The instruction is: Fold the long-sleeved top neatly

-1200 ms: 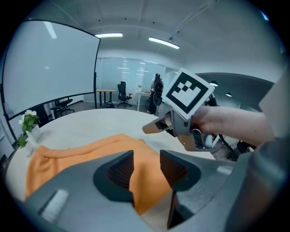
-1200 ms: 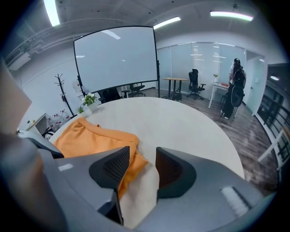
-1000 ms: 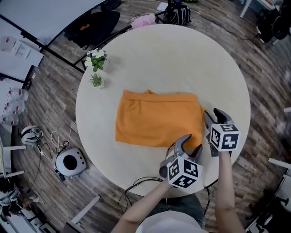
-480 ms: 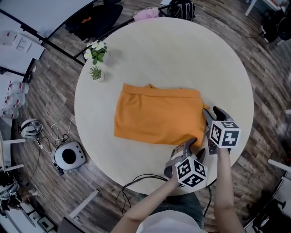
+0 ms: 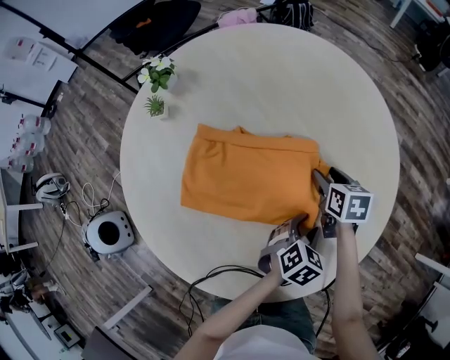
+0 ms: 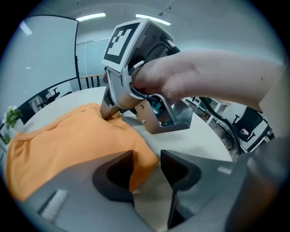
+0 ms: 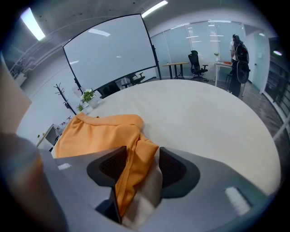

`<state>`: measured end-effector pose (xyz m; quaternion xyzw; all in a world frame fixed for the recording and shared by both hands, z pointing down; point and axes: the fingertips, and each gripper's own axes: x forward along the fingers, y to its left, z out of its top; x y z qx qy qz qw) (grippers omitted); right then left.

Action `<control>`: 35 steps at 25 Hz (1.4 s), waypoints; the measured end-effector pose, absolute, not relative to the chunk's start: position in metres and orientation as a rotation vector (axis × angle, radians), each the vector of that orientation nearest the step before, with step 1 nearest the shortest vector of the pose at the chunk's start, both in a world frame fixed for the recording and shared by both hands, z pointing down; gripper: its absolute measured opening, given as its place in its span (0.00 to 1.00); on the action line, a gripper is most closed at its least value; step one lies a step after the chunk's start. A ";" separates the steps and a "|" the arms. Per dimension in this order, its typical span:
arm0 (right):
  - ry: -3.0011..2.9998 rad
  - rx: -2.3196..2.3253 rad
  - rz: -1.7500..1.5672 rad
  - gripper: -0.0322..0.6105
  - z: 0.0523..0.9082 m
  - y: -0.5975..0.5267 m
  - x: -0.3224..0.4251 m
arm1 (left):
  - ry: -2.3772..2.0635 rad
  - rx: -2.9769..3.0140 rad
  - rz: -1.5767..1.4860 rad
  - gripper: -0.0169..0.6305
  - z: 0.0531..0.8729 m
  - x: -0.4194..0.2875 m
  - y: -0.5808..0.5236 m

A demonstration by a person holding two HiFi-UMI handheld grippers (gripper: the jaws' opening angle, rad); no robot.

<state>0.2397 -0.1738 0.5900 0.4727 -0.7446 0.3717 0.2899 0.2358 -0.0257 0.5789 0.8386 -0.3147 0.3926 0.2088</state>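
Both claws work the near right corner of the folded orange top (image 5: 246,183) on the round desk (image 5: 281,84).

Nearest, below the top's near hem, black cables (image 5: 211,281) loop under the desk rim. The left claw (image 6: 146,161) is released, the top's near corner lying loose between its parted jaws. Just beside it, at the top's right edge, the right claw (image 7: 142,158) has just been opening, and a fold of the top drapes between its jaws, unpinched. In the head view the marker cubes cover part of that corner. Right of and beyond the top lies open desk. Beyond the top's far left corner two small plants (image 5: 158,72) stand near the rim. Farther still, a pink cloth (image 5: 237,17) is cut off by the frame.
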 end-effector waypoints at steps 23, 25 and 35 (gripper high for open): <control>-2.049 1.292 1.075 0.16 0.564 -0.157 0.246 | -0.858 2.321 0.853 0.12 0.540 0.226 -0.018; -2.044 1.324 1.082 0.16 0.557 -0.154 0.251 | -0.837 2.341 0.824 0.12 0.530 0.228 -0.015; -2.094 1.432 1.033 0.16 0.494 -0.151 0.233 | -0.823 2.411 0.640 0.12 0.470 0.191 -0.018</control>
